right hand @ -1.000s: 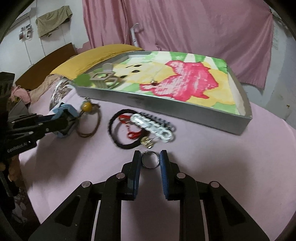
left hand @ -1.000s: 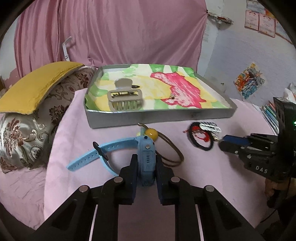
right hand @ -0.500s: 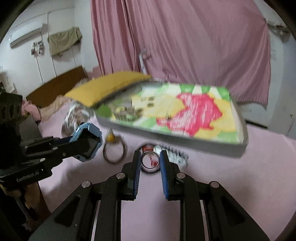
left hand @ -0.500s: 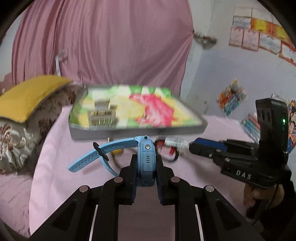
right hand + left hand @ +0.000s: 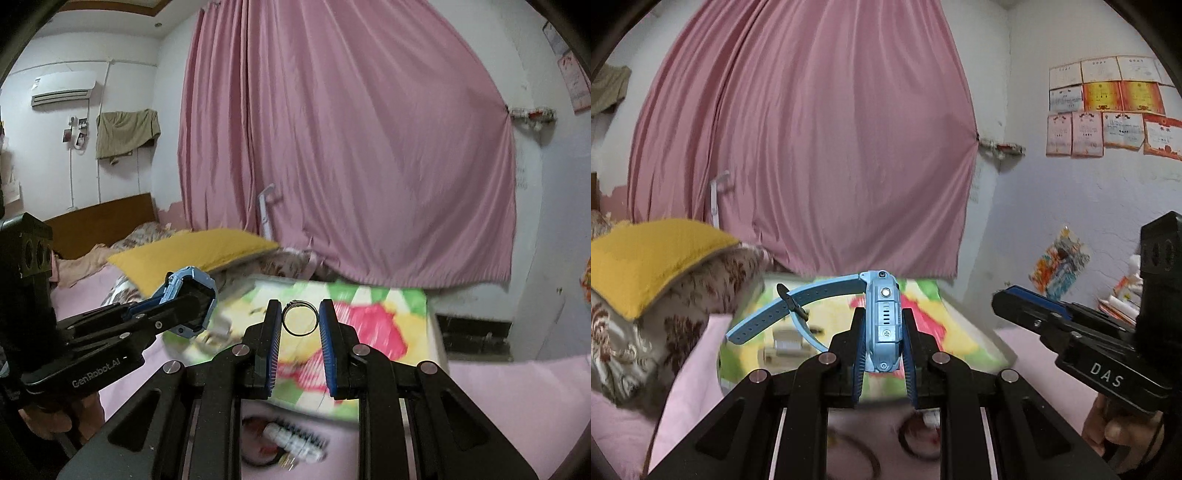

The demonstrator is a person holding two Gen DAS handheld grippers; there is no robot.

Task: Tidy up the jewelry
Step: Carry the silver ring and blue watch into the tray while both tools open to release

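Blue plastic is filling the centre of the left wrist view: the left gripper [image 5: 882, 343] is clamping the case of a blue watch [image 5: 882, 325] edge-on between its jaws, with the strap [image 5: 798, 306] arching out toward the left of the frame. In the right wrist view the same watch is showing at the left, its dark face turned toward the camera. The right gripper [image 5: 301, 325] is holding a thin metal ring [image 5: 300, 318] upright, its jaws closed narrowly on the ring's two sides. Both grippers are hanging above the tray [image 5: 413, 306], whose green, yellow and pink printed lining is appearing blurred behind them. A pale hair clip [image 5: 786, 347] is lying in the tray at the left centre of the left view, smeared by motion. Low in the right view, a black corded bracelet with white beads [image 5: 291, 439] is lying on the pink bedsheet [image 5: 517, 387], in front of the tray. A yellow cushion [image 5: 642, 254] is sitting on a floral pillow at the left, and a pink curtain [image 5: 812, 147] is covering the background.
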